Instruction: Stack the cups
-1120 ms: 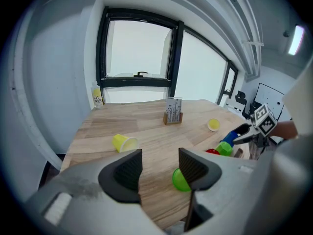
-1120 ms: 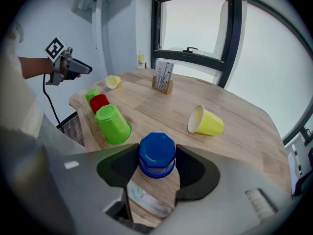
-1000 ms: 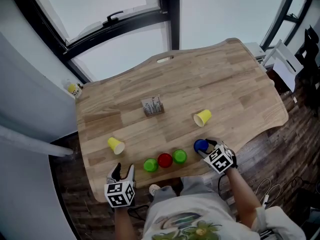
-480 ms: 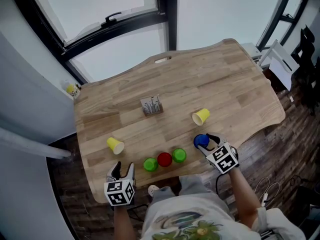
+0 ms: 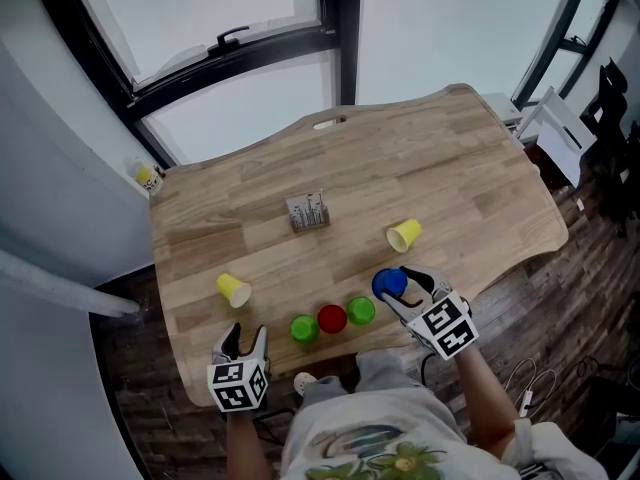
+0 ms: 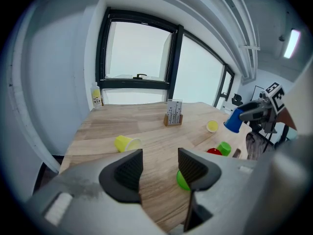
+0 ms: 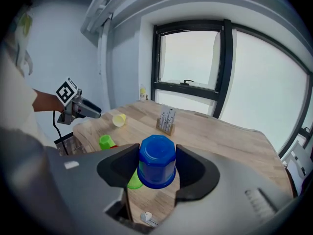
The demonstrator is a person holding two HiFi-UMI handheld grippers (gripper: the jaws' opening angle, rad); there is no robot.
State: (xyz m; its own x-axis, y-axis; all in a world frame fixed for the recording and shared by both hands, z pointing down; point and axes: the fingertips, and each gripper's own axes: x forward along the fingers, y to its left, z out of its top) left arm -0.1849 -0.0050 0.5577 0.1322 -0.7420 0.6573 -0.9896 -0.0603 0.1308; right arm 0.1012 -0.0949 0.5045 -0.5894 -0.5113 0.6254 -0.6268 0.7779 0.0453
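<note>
Right gripper point(image 5: 405, 288): fingers closed on the inverted blue plastic cup point(image 5: 389, 284), which is held clear of the wooden tabletop point(image 5: 400, 168) above its near edge, near a green plastic cup point(image 5: 361, 311). Left gripper point(image 5: 246, 340): fingers apart, nothing between them, at the near-left corner.

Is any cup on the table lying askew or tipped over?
Yes. The left yellow cup and the right yellow cup lie on their sides, while the green cups and the red cup stand.
</note>
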